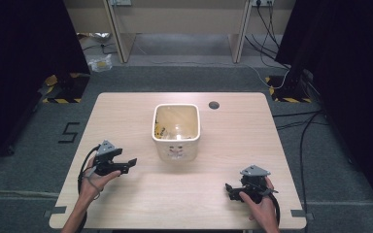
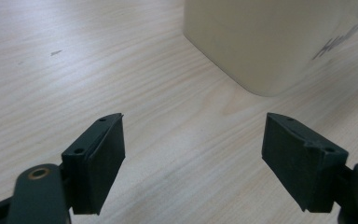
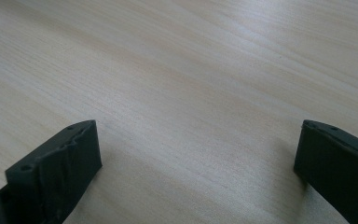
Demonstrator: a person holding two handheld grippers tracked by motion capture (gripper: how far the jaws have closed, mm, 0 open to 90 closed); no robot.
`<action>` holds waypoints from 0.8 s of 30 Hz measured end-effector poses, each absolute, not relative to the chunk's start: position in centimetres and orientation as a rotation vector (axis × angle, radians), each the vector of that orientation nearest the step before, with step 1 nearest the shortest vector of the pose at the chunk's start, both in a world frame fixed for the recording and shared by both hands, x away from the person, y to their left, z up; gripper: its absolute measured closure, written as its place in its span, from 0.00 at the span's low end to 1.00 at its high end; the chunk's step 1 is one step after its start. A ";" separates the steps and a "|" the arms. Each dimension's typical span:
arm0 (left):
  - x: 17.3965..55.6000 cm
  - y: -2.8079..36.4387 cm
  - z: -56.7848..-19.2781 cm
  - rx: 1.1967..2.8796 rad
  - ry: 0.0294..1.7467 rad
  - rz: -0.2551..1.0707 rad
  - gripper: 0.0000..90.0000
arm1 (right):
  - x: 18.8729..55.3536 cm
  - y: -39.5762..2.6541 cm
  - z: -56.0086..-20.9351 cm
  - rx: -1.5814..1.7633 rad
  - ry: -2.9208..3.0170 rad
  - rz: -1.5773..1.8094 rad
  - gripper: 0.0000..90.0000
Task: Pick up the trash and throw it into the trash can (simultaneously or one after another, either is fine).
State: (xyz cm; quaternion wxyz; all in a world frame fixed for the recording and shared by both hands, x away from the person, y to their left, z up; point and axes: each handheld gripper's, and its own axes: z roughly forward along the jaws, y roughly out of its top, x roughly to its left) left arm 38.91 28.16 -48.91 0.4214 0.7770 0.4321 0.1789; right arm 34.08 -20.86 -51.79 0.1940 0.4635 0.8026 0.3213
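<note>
Bin (image 1: 176, 131), white and square, sits mid-counter (image 1: 126, 194); the high view shows yellow bits inside. Left claw (image 2: 193, 154) view shows its side wall close ahead. Both claws, the right claw (image 3: 198, 163) too, gape wide, holding nothing.

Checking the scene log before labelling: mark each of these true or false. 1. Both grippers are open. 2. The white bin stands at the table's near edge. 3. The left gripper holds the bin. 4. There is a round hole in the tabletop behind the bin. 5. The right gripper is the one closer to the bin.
1. True: the left gripper and the right gripper both have their jaws apart, with nothing between them.
2. False: the white bin stands near the middle of the table.
3. False: it is beside the bin, apart from it.
4. True: the round hole lies behind and right of it.
5. False: the left gripper is closer.
</note>
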 end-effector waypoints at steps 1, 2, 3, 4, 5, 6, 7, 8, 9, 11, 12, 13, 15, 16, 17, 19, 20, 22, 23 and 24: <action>38.8 28.2 -49.0 1.948 1.081 0.451 0.23 | 34.1 -20.9 -51.8 1.300 2.251 0.901 0.01; 38.8 28.1 -49.1 1.948 1.083 0.447 0.23 | 34.1 -20.9 -51.8 1.298 2.251 0.901 0.01; 38.7 28.2 -49.1 1.950 1.083 0.446 0.23 | 34.1 -20.9 -51.8 1.299 2.251 0.901 0.01; 38.6 28.2 -49.3 1.954 1.084 0.445 0.23 | 34.1 -20.9 -51.8 1.298 2.251 0.902 0.01; 38.5 28.3 -49.4 1.953 1.087 0.445 0.23 | 34.1 -20.9 -51.8 1.298 2.251 0.901 0.01; 38.5 28.3 -49.5 1.956 1.088 0.443 0.23 | 34.1 -20.9 -51.8 1.298 2.251 0.901 0.01; 38.3 28.4 -49.6 1.956 1.092 0.441 0.23 | 34.1 -20.9 -51.8 1.298 2.251 0.901 0.01; 38.3 28.4 -49.7 1.958 1.091 0.441 0.23 | 34.1 -20.9 -51.8 1.298 2.251 0.901 0.01; 38.2 28.5 -49.7 1.958 1.092 0.439 0.23 | 34.1 -20.9 -51.8 1.299 2.251 0.901 0.01; 38.0 28.6 -49.9 1.959 1.093 0.436 0.23 | 34.1 -20.9 -51.8 1.298 2.251 0.901 0.01; 37.9 28.7 -49.9 1.958 1.096 0.433 0.23 | 34.1 -20.9 -51.8 1.298 2.251 0.902 0.01; 37.8 28.8 -50.0 1.954 1.097 0.431 0.23 | 34.1 -20.9 -51.8 1.298 2.251 0.901 0.01; 37.7 28.8 -50.2 1.957 1.098 0.429 0.23 | 34.1 -20.9 -51.8 1.298 2.251 0.901 0.01; 37.6 28.9 -50.3 1.966 1.098 0.428 0.23 | 34.1 -20.9 -51.8 1.298 2.250 0.902 0.01; 37.5 28.8 -50.3 1.964 1.098 0.431 0.23 | 34.1 -20.9 -51.8 1.298 2.251 0.901 0.01; 37.3 28.8 -50.4 1.979 1.096 0.436 0.23 | 34.1 -20.9 -51.8 1.298 2.251 0.902 0.01; 37.2 28.8 -50.5 1.977 1.097 0.437 0.23 | 34.1 -20.9 -51.8 1.298 2.251 0.901 0.01; 37.1 28.8 -50.6 1.992 1.094 0.438 0.23 | 34.1 -20.9 -51.8 1.298 2.250 0.902 0.01; 37.0 28.8 -50.7 1.995 1.094 0.438 0.23 | 34.1 -20.9 -51.8 1.299 2.251 0.901 0.01; 36.9 28.8 -50.8 1.997 1.097 0.441 0.23 | 34.1 -20.9 -51.8 1.298 2.251 0.902 0.01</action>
